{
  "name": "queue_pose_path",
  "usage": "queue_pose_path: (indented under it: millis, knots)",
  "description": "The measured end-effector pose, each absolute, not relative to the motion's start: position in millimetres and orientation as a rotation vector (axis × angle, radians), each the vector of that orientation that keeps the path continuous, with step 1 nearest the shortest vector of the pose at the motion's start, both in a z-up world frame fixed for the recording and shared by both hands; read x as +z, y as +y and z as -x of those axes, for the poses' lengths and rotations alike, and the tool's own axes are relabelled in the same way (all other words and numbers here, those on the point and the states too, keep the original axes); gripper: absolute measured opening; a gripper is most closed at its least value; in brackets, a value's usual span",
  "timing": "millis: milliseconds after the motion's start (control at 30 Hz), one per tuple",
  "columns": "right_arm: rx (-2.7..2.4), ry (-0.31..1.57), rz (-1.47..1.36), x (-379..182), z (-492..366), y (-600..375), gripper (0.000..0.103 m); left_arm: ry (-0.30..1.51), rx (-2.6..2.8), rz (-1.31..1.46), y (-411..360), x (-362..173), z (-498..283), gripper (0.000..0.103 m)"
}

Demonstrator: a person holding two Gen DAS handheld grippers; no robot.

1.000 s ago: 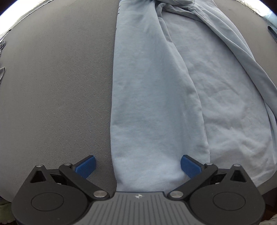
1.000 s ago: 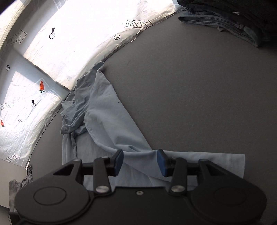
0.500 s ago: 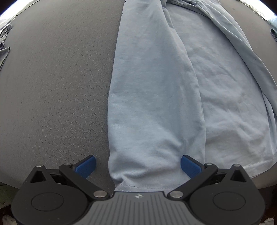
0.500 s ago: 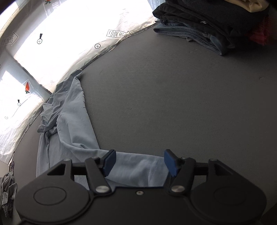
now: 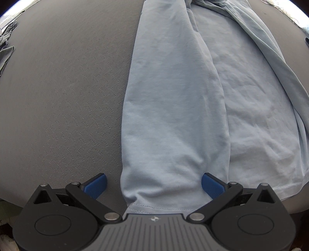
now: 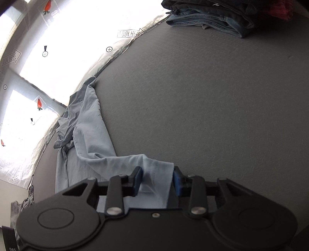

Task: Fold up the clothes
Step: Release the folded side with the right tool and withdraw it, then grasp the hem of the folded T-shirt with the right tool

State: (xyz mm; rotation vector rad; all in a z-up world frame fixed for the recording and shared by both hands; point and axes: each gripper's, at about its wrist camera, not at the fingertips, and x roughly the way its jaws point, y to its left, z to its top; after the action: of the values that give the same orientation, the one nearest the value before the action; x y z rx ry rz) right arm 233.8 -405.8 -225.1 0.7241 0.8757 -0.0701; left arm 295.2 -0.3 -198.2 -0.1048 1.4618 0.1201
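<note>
- The left claw points straight down at the grey worktop, its blue pads spread wide and gripping nothing.
- A pale blue shirt lies flat on the worktop and runs away from this claw; its hemmed end sits between the two pads. The right pad is at the edge of the folded-over panel; the left pad is over bare worktop, clear of the cloth.
- The right claw tilts down toward the worktop, its jaws closing, with a bunched end of the shirt between the pads.
- From that claw the shirt trails away to the left, toward the worktop's far edge.
- Far beyond the right claw, up and to its right, sits a stack of dark folded clothes.
</note>
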Motion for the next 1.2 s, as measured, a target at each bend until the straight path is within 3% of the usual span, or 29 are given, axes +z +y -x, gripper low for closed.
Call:
queue_pose_path:
  millis: [67, 233, 700, 867, 1100, 1200]
  knots:
    - [-0.016, 0.873, -0.713, -221, -234, -400, 0.017, 1.46, 0.12, 0.106, 1, -197, -294, 0.103]
    - [0.135, 0.851, -0.715, -209, -235, -383, 0.013, 1.458, 0.117, 0.107, 3, -196, -291, 0.103]
    - [0.481, 0.899, -0.862, -214, -233, -332, 0.012, 1.447, 0.092, 0.097, 9, -190, -277, 0.103]
    - [0.636, 0.837, -0.982, -210, -231, -322, 0.012, 1.442, 0.084, 0.091, 11, -188, -271, 0.103]
    - [0.506, 1.069, -0.78, -230, -238, -296, 0.013, 1.443, 0.076, 0.085, 14, -184, -265, 0.103]
    - [0.538, 1.043, -0.805, -226, -237, -294, 0.013, 1.443, 0.074, 0.085, 15, -183, -263, 0.103]
